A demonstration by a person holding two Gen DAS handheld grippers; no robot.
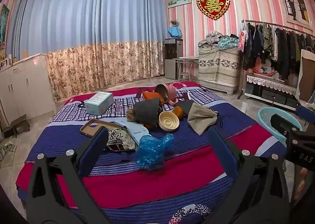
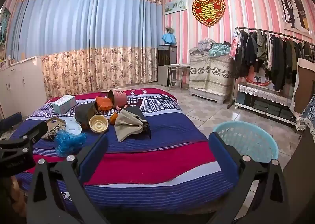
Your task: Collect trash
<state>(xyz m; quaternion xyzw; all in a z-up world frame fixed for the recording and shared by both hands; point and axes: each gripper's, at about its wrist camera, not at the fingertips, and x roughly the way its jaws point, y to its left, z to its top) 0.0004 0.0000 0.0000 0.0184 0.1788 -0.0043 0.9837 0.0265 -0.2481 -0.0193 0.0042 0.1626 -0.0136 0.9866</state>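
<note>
A low bed [image 1: 177,164] covered by a blue, red and plaid blanket fills the middle of the room. On the tiled floor just right of it stands a light blue plastic basket [image 2: 250,141]. Clutter sits bunched at the bed's centre: a tipped pink bucket [image 1: 167,91] at the far side, a grey-beige folded cloth [image 1: 200,115] to the right, and a pale teal box [image 1: 99,102] to the left. Nearer lie a cream ribbed bowl [image 1: 169,123], a brown phone case [image 1: 94,125], an open booklet [image 1: 132,128] and a dark patterned packet [image 1: 120,139]. The crumpled blue plastic bag [image 1: 152,150] rests on the blanket at the near edge of the pile, touching the booklet and packet.

The left tool [image 1: 156,152] hangs above the near part of the bed with its blue fingers [image 1: 92,153] spread wide either side of the bag, not touching it. The right tool [image 2: 157,154] is likewise spread wide and empty, over the bed's near right part, its right finger in front of the basket.
</note>
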